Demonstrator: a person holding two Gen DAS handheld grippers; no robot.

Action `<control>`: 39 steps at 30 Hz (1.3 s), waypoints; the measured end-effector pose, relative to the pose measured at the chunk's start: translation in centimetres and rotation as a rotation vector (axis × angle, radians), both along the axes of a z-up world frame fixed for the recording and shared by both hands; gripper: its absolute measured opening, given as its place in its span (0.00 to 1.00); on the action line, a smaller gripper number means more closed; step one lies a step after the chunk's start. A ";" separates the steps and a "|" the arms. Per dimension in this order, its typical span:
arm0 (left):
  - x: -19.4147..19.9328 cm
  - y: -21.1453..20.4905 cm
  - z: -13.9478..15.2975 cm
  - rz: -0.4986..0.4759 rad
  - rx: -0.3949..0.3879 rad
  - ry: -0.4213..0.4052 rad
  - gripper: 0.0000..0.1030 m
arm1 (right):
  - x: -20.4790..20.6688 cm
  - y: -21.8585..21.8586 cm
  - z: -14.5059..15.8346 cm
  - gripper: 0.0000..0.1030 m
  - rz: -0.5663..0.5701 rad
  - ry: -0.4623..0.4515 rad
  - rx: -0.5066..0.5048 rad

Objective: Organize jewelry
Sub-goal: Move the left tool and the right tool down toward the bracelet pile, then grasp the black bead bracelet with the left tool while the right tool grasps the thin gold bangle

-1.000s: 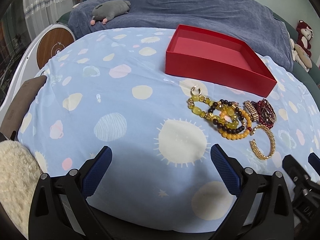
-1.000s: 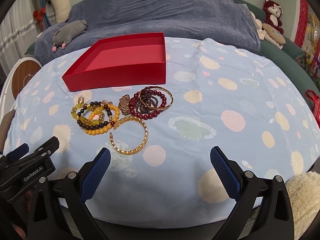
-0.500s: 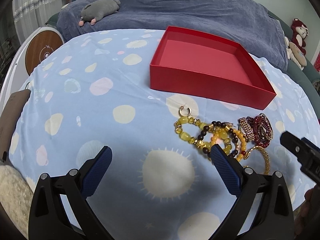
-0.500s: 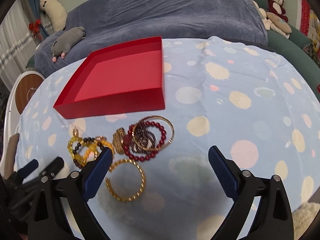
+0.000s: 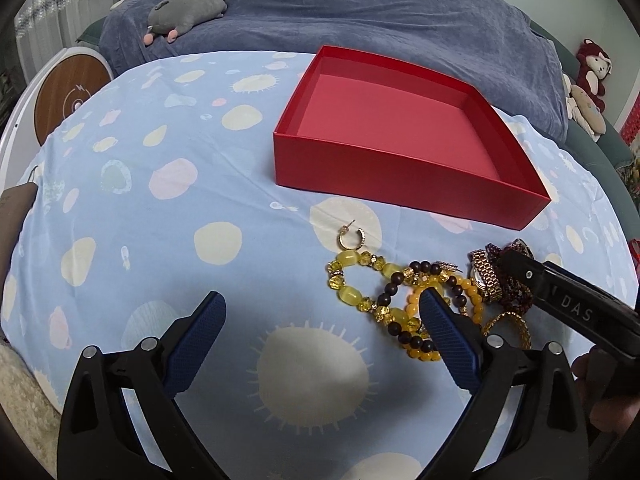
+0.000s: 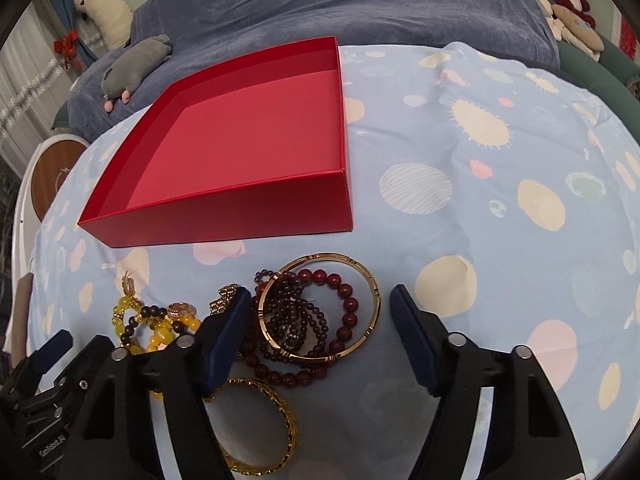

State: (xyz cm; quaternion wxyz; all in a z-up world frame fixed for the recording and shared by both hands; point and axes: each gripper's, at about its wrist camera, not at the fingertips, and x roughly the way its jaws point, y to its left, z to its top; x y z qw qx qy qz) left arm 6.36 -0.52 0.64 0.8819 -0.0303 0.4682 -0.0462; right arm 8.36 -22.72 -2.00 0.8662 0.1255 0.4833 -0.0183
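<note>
A red open box (image 5: pixel 400 140) lies on the spotted blue cloth, nothing inside it. In front of it is a jewelry pile: a hoop earring (image 5: pixel 352 236), a yellow bead bracelet (image 5: pixel 352 280), a gold watch (image 5: pixel 486 276). My left gripper (image 5: pixel 320 340) hovers open just left of the pile, holding nothing. My right gripper (image 6: pixel 320 320) points down at the pile, jaws closing. A thin gold bangle (image 6: pixel 332 257) and dark red bead bracelets (image 6: pixel 346 304) lie between its fingers, and the pads do not press them. A gold chain bangle (image 6: pixel 276 432) lies under that gripper.
A blue blanket (image 5: pixel 360 12) covers the sofa behind the table, with a grey plush toy (image 5: pixel 184 8) on it. More plush toys (image 5: pixel 592 80) sit at the far right. A round wooden disc (image 5: pixel 68 96) stands at the left edge. Bare cloth (image 6: pixel 500 200) stretches right of the box.
Both grippers have moved forward toward the box and the pile. The right gripper's jaws have narrowed around the gold bangle and red bead bracelets.
</note>
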 end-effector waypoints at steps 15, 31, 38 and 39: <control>0.6 -3.0 -0.9 -0.090 -0.023 0.029 0.73 | -3.3 -1.0 1.9 0.57 -0.028 -0.058 0.072; 0.4 -3.9 -1.0 -0.165 -0.055 0.019 0.10 | -7.1 -1.3 2.5 0.57 -0.037 -0.055 0.106; -0.6 -2.4 0.7 -0.138 -0.164 0.025 0.09 | -8.3 -0.8 3.5 0.57 -0.028 -0.074 0.120; -0.8 -2.2 1.1 -0.139 -0.175 0.021 0.09 | -8.5 -0.8 3.8 0.57 -0.028 -0.080 0.123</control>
